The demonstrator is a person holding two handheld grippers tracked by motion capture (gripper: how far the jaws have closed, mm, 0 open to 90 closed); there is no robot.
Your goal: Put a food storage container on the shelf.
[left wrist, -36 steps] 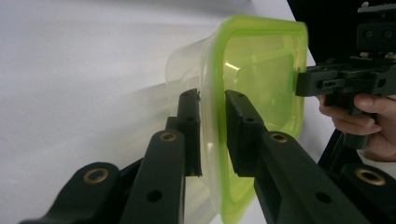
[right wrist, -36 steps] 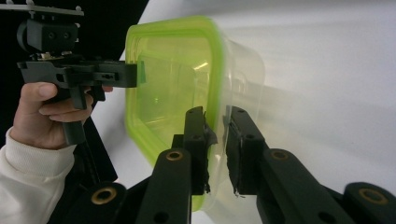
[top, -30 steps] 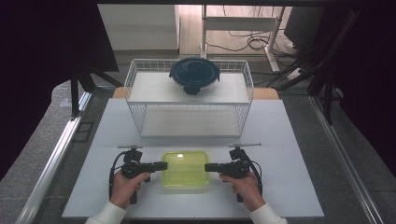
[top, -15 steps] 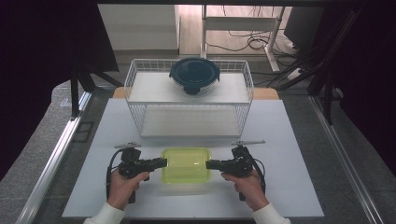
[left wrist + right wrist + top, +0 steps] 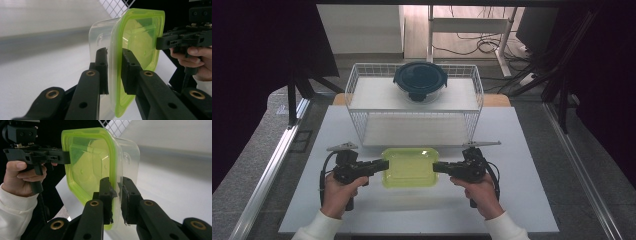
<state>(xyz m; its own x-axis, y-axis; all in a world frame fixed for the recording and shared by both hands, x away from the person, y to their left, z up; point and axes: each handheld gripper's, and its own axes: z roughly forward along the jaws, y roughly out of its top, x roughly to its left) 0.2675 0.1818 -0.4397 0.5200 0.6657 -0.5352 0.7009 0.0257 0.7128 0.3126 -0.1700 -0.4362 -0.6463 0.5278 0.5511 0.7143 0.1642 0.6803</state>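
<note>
A clear container with a green lid (image 5: 410, 166) sits low over the white tabletop (image 5: 522, 200), before a wire rack (image 5: 414, 102), its rim pinched by the left gripper (image 5: 383, 166) and right gripper (image 5: 436, 167) at opposite ends; level, matched lifting looks wise.

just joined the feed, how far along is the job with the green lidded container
Done: both tongs have closed on the rim of the green-lidded container, the left tongs on one short edge and the right tongs on the opposite one. In hand: holding it level just in front of the wire rack, whose upper shelf carries a dark-lidded bowl. Left: probably placing it in the rack.
</note>
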